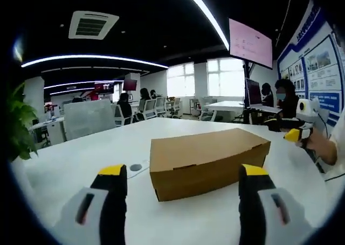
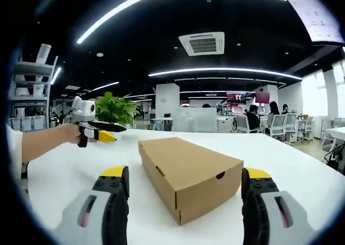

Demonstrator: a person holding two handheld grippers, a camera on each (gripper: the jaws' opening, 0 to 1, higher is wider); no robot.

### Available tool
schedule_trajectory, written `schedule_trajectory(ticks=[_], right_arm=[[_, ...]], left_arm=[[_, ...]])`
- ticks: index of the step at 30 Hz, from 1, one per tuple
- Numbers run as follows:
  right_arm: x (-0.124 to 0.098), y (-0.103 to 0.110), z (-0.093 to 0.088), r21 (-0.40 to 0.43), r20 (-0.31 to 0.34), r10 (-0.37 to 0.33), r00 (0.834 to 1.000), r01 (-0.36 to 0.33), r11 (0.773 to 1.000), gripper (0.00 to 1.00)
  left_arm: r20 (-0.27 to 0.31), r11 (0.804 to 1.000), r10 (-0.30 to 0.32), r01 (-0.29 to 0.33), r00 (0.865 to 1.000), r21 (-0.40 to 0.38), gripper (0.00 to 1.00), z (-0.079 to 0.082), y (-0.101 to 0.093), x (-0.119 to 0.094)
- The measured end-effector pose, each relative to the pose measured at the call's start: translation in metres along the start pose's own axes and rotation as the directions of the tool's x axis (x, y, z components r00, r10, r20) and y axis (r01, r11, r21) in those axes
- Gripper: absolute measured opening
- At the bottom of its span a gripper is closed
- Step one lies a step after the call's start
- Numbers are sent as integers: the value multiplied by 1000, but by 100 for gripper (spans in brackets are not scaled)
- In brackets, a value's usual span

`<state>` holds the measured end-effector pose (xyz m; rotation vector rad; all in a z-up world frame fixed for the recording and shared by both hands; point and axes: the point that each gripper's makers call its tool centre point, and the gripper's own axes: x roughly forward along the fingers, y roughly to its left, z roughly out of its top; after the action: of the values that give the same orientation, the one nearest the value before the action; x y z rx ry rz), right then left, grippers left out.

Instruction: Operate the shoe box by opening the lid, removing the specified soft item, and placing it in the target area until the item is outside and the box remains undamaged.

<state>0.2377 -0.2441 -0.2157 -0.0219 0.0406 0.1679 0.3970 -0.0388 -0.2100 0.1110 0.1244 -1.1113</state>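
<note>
Closed cardboard shoe box on the white table, both our grippers hovering short of it.

In the left gripper view the shoe box (image 1: 207, 161) lies with its lid down, well in from the table's (image 1: 70, 164) edges, and we hold the left gripper (image 1: 183, 175) with its yellow-tipped jaws spread wide apart, gripping nothing, the box framed between them but not touched. Beside the box's near left corner sits a small round port (image 1: 136, 167) in the tabletop. At the right side of that view our right gripper (image 1: 297, 133) shows in a hand (image 1: 322, 146); we cannot tell there how its jaws stand. In the right gripper view its jaws stand wide apart, clear of the box, and a potted plant (image 2: 115, 109) stands at the table's far edge.
</note>
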Motion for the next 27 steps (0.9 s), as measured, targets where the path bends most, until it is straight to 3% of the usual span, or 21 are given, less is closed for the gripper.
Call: schedule_trajectory(ticks=[7, 9, 12, 15, 17, 19, 22, 23, 25, 27], right_arm=[[3, 4, 5, -40, 27, 1, 1000, 0, 999, 89], [5, 5, 6, -47, 30, 7, 1000, -5, 999, 90], [6, 1, 21, -94, 89, -15, 996, 24, 995, 93], [10, 2, 20, -101, 39, -16, 999, 20, 995, 95], [12, 1, 23, -92, 50, -10, 999, 15, 996, 95], [13, -2, 24, -86, 54, -20, 998, 25, 996, 95], [16, -5, 23, -84, 52, -26, 998, 30, 996, 92], [18, -3, 27, -106, 89, -8, 996, 18, 994, 89], [16, -5, 31, -104, 115, -23, 993, 35, 994, 88], [20, -6, 27, -87, 94, -25, 995, 33, 996, 91]], left_arm=[[3, 999, -11, 11, 1000, 32, 85, 0, -3, 4], [0, 999, -15, 15, 1000, 29, 89, -2, 1, 7], [-2, 1000, -22, 22, 1000, 10, 90, -6, 7, 11], [6, 1000, -23, 23, 1000, 14, 87, -3, 19, 19], [-3, 1000, -23, 23, 1000, 13, 89, 0, 23, 21], [35, 1000, -25, 25, 999, 4, 90, 9, 27, 22], [52, 1000, -18, 18, 999, -7, 82, 10, 30, 23], [41, 1000, -15, 15, 999, -4, 78, 7, 32, 25], [25, 1000, -7, 8, 1000, -1, 84, 4, 33, 25], [28, 1000, -21, 20, 999, 3, 88, 3, 30, 29]])
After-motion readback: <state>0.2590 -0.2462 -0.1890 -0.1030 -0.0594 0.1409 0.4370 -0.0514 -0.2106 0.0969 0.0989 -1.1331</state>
